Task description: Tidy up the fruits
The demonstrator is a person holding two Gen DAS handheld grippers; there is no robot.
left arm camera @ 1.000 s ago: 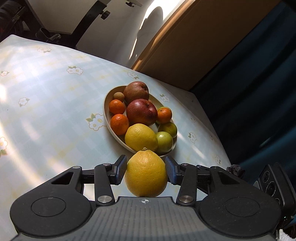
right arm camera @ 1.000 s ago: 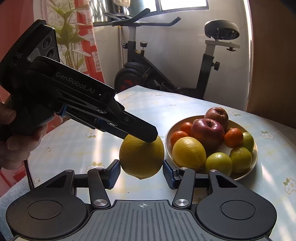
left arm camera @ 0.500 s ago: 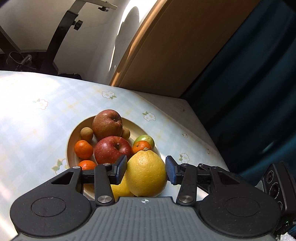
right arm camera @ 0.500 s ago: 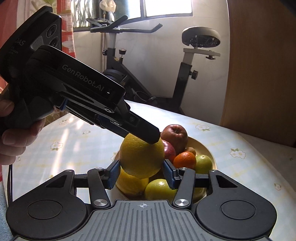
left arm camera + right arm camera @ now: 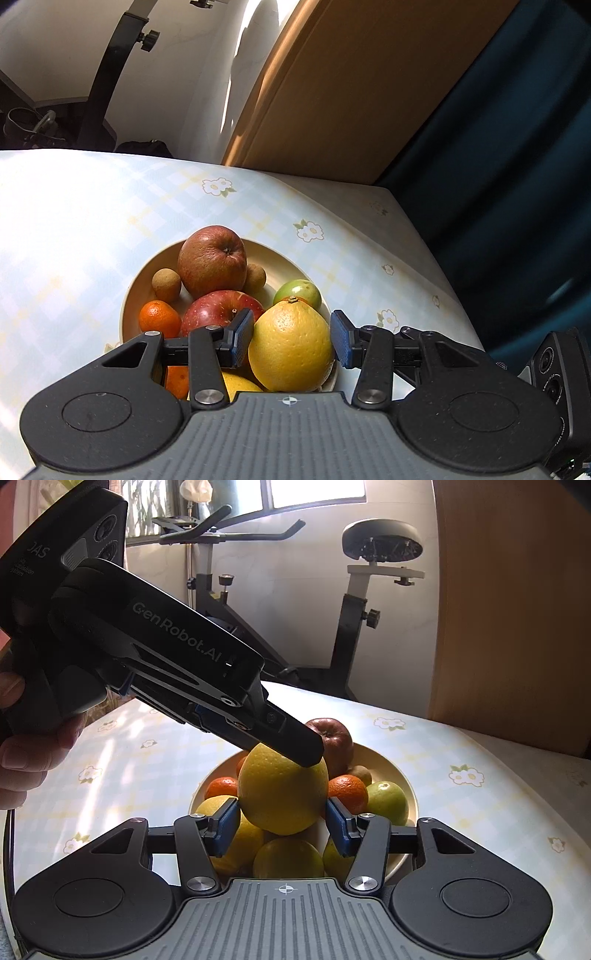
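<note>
A large yellow citrus fruit (image 5: 291, 347) sits between the pads of my left gripper (image 5: 291, 341), which is shut on it. It also shows in the right wrist view (image 5: 282, 794), between the pads of my right gripper (image 5: 282, 821), which closes on it from the other side. The fruit hangs just over the cream bowl (image 5: 273, 258), above the piled fruit. The bowl (image 5: 391, 771) holds two red apples (image 5: 212, 262), mandarins (image 5: 159, 319), green fruits (image 5: 388, 803), small brown fruits (image 5: 166, 284) and another yellow citrus (image 5: 214, 808).
The bowl stands on a table with a pale checked flower-print cloth (image 5: 74, 221). The table's right edge (image 5: 436, 254) is close to the bowl, with a dark curtain beyond. An exercise bike (image 5: 354, 602) stands behind the table. The hand holding the left gripper (image 5: 33, 746) is at left.
Both grippers have carried the yellow citrus from in front of the bowl to above the fruit pile. The grip on it is unchanged.
</note>
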